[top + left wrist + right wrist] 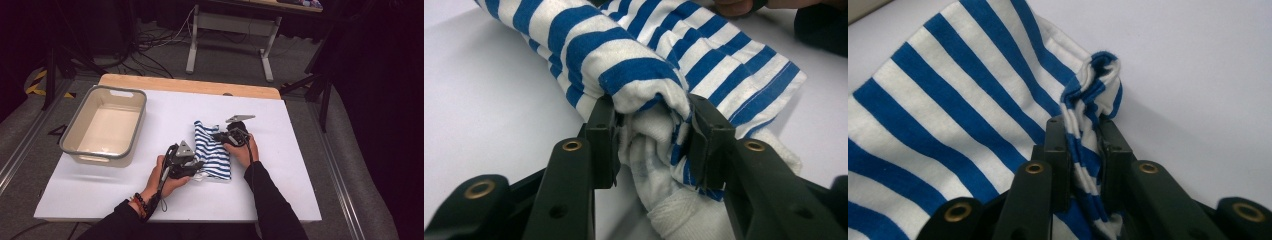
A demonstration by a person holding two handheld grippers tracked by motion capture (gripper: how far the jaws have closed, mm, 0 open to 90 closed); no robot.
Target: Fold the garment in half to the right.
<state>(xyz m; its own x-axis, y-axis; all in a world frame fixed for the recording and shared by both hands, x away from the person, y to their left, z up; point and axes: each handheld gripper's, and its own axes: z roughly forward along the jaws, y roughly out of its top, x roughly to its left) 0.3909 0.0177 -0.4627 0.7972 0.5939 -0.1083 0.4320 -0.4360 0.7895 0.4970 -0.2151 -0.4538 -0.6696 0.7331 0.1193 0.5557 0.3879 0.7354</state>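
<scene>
A blue-and-white striped cloth [212,149] lies folded in the middle of the white table [280,200]. My left gripper [196,169] is at its near left corner, shut on a thick bunch of the cloth [651,135]; the fabric bulges between the two pads. My right gripper [219,136] is at the cloth's far right edge, and its pads pinch a narrow fold of the striped cloth [1085,135]. A hand holds each gripper, with dark sleeves coming in from the bottom.
A grey-rimmed, cream tub [131,135] stands on the table's left side. A wooden strip [190,85] runs along the table's far edge. Beyond it are a desk frame [230,30] and cables on the floor.
</scene>
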